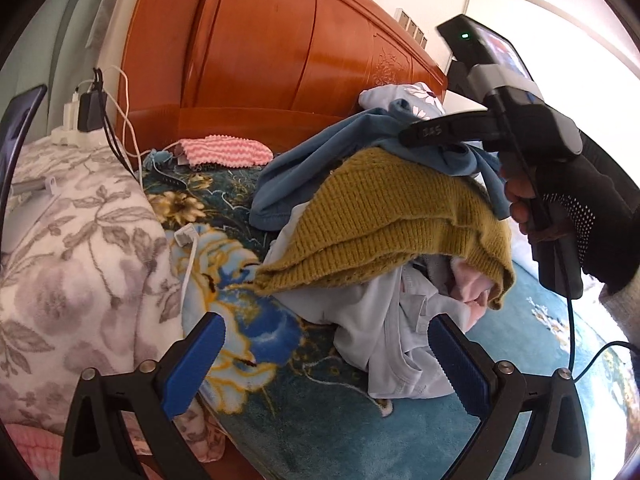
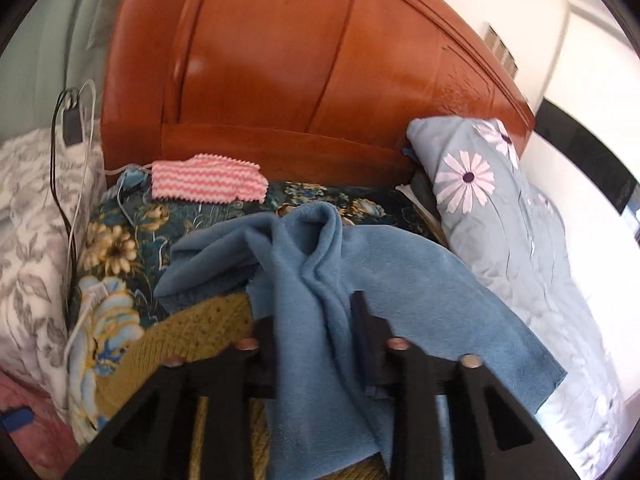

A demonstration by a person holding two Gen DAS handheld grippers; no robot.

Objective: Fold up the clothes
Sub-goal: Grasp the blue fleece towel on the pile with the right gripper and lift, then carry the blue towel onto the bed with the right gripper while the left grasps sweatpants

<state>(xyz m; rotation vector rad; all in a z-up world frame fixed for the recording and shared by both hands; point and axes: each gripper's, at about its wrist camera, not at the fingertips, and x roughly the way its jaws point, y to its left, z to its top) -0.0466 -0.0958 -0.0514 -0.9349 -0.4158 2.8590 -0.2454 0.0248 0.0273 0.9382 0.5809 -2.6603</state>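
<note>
Right wrist view is showing the right claw [image 2: 316,320] pinching a bunched ridge of the blue fleece garment [image 2: 400,280], its two dark fingers closed in on the fold with cloth running down between them. The fleece is spreading toward 12 and 3 o'clock, over the mustard knit sweater [image 2: 200,328] at 9 o'clock, and reaching toward the daisy-print pillow [image 2: 480,184] at 2 o'clock.

In the left wrist view the left claw [image 1: 326,356] is hanging wide open with nothing between its blue pads [image 1: 196,364], just short of the clothes pile on the floral bed blanket [image 1: 280,420]. The sweater is sitting on top of pale blue and pink garments [image 1: 400,340], with the fleece draped over it at 1 o'clock, where the right claw is gripping it.

The likely trouble is that the grip is taking a crumpled ridge rather than an edge, so lifting is probably going to bring the fleece up twisted and hard to lay flat. The fleece is lying on the sweater, so friction may be dragging the knit along and toppling the pile. The white charging cable [image 1: 188,264] at 9 o'clock is lying near enough that the open left claw could be snagging it while reaching in
</note>
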